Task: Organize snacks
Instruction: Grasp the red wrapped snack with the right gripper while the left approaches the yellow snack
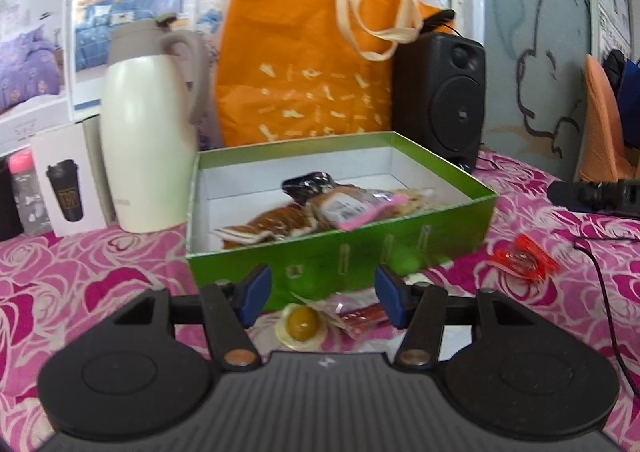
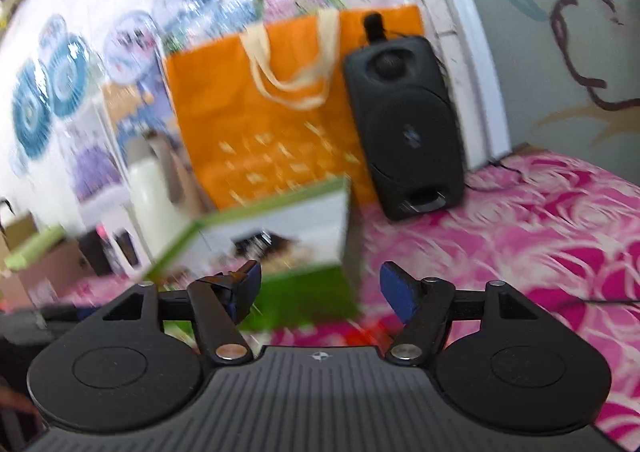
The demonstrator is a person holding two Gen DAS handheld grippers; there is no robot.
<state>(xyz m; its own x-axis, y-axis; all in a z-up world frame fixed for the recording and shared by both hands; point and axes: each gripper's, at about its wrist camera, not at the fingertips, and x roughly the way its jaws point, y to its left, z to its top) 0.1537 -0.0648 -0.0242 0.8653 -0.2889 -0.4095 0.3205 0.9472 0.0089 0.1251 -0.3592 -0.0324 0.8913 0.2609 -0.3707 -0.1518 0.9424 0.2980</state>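
An open green box stands on the pink rose cloth and holds several wrapped snacks. In front of it lie a round yellow-green snack in a clear wrapper and a red stick packet. My left gripper hovers just over these two, open, its blue pads touching neither. A red wrapper lies to the box's right. The right wrist view is blurred: my right gripper is open and empty near the green box's right corner, with a red smear on the cloth below it.
Behind the box stand a cream thermos jug, an orange tote bag and a black speaker. A white cup carton and a pink-capped bottle are at far left. A black cable runs along the right.
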